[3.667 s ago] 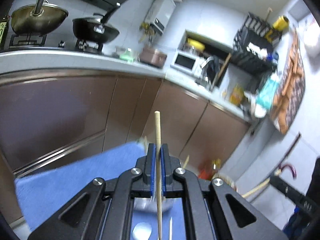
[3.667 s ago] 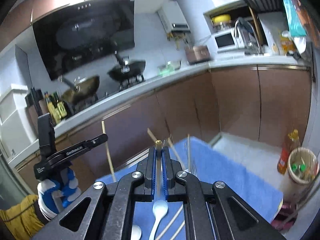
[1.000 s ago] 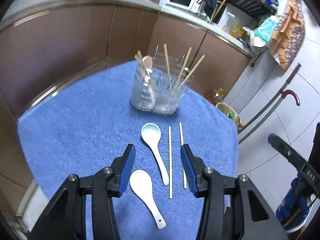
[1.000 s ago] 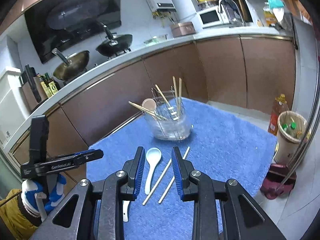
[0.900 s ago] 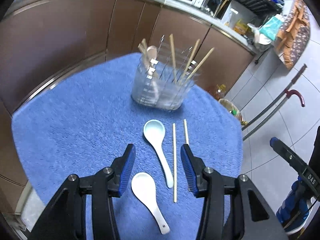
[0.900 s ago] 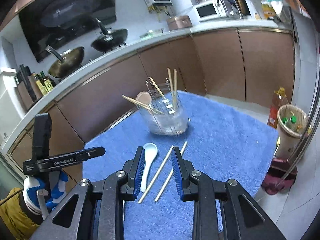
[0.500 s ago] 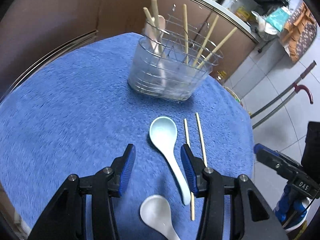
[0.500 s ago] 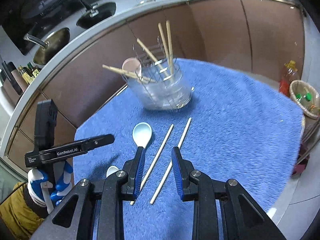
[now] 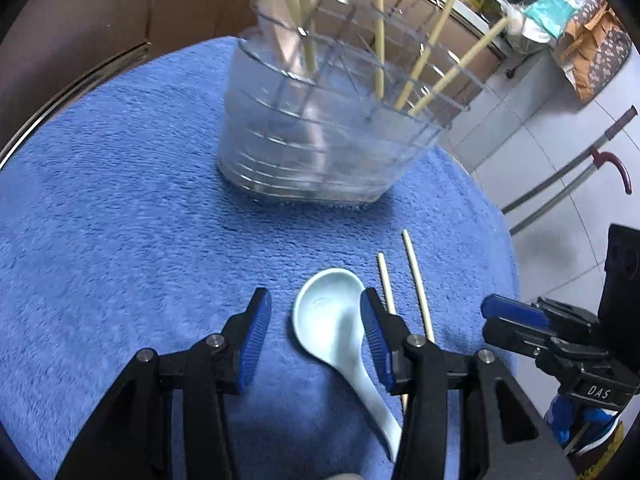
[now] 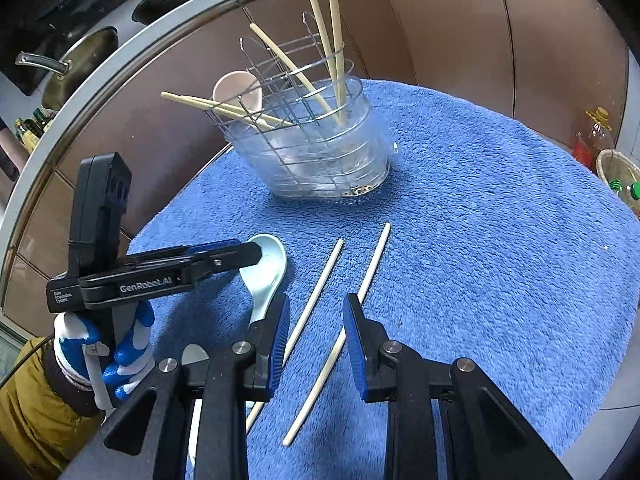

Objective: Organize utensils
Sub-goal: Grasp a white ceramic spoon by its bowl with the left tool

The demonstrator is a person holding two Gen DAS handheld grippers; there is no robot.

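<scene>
A clear utensil holder (image 9: pixel 320 148) with a wire rack stands on the blue towel (image 9: pixel 120 220); it holds several chopsticks and a pink spoon (image 10: pixel 238 90). A pale blue ceramic spoon (image 9: pixel 340 328) lies on the towel, its bowl between the open fingers of my left gripper (image 9: pixel 316 328). Two loose chopsticks (image 9: pixel 416 280) lie just right of it. My right gripper (image 10: pixel 314 340) is open low over these chopsticks (image 10: pixel 316 304). The left gripper also shows in the right wrist view (image 10: pixel 224 258), over the spoon (image 10: pixel 268 268). A second white spoon (image 10: pixel 194 356) is mostly hidden behind my right gripper.
Brown cabinet fronts (image 10: pixel 440 20) and a steel-edged counter with pans (image 10: pixel 80 60) stand behind the table. A basket and a bottle (image 10: pixel 600 136) are on the floor to the right. An umbrella (image 9: pixel 580 176) leans by the white tiled wall.
Both grippers, shut on utensils seconds ago, are open and empty. They have moved down and forward: the left one now straddles the blue spoon's bowl, the right one is lower over the chopsticks.
</scene>
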